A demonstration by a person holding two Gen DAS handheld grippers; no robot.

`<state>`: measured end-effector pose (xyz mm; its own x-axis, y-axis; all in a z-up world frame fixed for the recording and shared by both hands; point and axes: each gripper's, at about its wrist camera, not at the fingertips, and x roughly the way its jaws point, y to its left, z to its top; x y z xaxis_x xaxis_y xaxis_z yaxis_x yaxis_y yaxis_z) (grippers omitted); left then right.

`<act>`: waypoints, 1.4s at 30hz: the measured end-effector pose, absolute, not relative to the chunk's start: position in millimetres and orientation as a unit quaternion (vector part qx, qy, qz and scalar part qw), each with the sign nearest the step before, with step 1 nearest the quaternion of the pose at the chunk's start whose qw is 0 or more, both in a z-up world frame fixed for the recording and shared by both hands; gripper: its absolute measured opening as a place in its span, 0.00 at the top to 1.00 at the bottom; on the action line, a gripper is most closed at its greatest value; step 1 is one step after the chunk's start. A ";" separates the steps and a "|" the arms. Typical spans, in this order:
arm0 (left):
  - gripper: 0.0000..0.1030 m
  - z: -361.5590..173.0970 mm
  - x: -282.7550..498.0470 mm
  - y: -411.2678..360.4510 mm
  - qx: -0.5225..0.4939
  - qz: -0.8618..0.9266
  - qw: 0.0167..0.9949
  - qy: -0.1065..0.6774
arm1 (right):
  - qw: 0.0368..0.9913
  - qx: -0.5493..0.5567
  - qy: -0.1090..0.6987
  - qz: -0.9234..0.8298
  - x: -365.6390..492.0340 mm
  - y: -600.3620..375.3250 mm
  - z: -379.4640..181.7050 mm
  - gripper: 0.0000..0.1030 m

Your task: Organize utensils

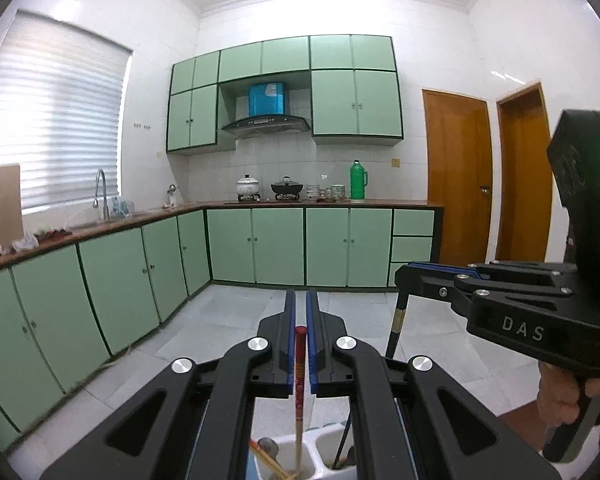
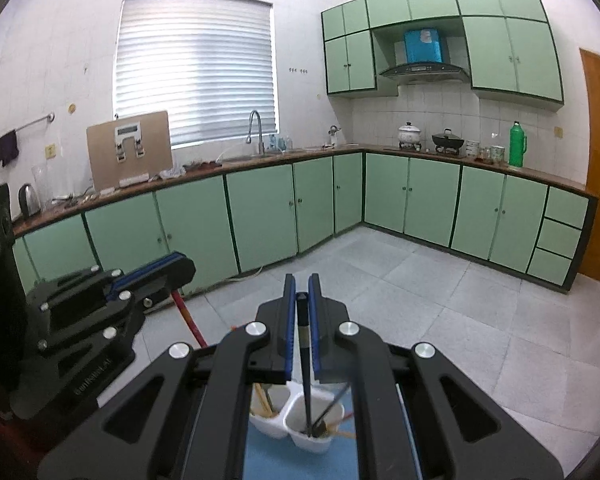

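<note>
Green cabinet fronts (image 2: 260,208) are seen running along two walls of the kitchen, under a brown worktop (image 2: 308,152), and a pale tiled floor (image 2: 440,300) is spread out before them. Well in front of the cabinets, low in both views, a white two-compartment utensil holder (image 2: 300,428) is set on a blue mat (image 2: 268,460), with several sticks leaning in its cups. Above the holder, the left gripper (image 1: 300,312) is clamped on a red-topped chopstick (image 1: 299,360), whose pale lower end is reached down into one compartment. Beside it, the right gripper (image 2: 301,300) is closed on a black chopstick (image 2: 303,360), whose tip is seen inside the other compartment of the holder.
</note>
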<state>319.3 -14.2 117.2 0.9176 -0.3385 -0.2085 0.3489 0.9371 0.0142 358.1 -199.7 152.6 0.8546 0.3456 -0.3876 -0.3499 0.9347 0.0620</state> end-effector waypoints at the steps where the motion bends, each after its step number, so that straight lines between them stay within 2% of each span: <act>1: 0.95 113.1 326.7 -13.6 0.022 -0.173 0.979 0.106 | 0.963 -0.002 0.201 0.181 364.8 -199.6 149.8 0.95; 6: 0.95 87.0 354.5 -8.7 0.003 -0.167 0.978 0.126 | 0.959 0.013 0.215 0.183 388.3 -199.4 124.8 0.95; 14: 0.95 31.4 382.2 -7.2 0.002 -0.164 0.965 0.203 | 0.948 0.005 0.264 0.177 402.0 -196.3 73.8 0.93; 16: 0.93 26.6 383.4 -4.2 -0.003 -0.162 0.964 0.212 | 0.950 -0.005 0.262 0.170 396.6 -195.0 69.8 0.90; 18: 0.84 27.6 379.4 -1.1 -0.007 -0.161 0.963 0.214 | 0.953 -0.007 0.256 0.162 389.1 -198.0 70.5 0.89; 19: 0.80 28.9 377.0 -0.6 -0.007 -0.158 0.964 0.212 | 0.954 -0.005 0.253 0.160 385.4 -200.0 71.8 0.85; 20: 0.69 31.2 372.7 0.8 -0.007 -0.154 0.965 0.210 | 0.956 -0.004 0.249 0.157 381.2 -202.5 74.1 0.81; 22: 0.63 37.5 360.0 4.1 -0.006 -0.149 0.968 0.204 | 0.961 -0.004 0.235 0.147 370.1 -209.3 79.8 0.72; 23: 0.58 40.6 351.8 6.1 -0.005 -0.147 0.968 0.202 | 0.963 -0.006 0.228 0.141 364.0 -212.3 82.3 0.70; 24: 0.50 43.0 345.1 7.3 -0.006 -0.145 0.969 0.199 | 0.966 -0.008 0.222 0.136 357.7 -215.2 84.9 0.62; 27: 0.38 50.3 317.0 12.1 -0.008 -0.139 0.973 0.185 | 0.972 -0.007 0.205 0.117 333.0 -226.4 90.0 0.47; 28: 0.36 51.2 305.7 13.3 -0.006 -0.138 0.973 0.183 | 0.973 -0.005 0.202 0.110 321.9 -230.5 90.2 0.36; 30: 0.27 51.5 287.6 15.1 -0.007 -0.137 0.974 0.179 | 0.976 -0.003 0.193 0.099 300.8 -236.1 88.3 0.23; 32: 0.19 47.9 266.0 17.0 -0.009 -0.138 0.973 0.183 | 0.978 -0.007 0.186 0.096 277.8 -238.6 84.0 0.17; 33: 0.17 46.3 259.2 17.6 -0.009 -0.137 0.973 0.185 | 0.978 -0.009 0.185 0.094 269.5 -240.0 81.4 0.10; 37: 0.07 32.7 221.9 20.3 -0.014 -0.125 0.973 0.194 | 0.976 -0.003 0.198 0.091 230.1 -241.3 60.8 0.05; 42: 0.06 19.2 189.2 20.9 -0.012 -0.113 0.973 0.203 | 0.970 0.012 0.225 0.091 196.5 -236.6 38.4 0.05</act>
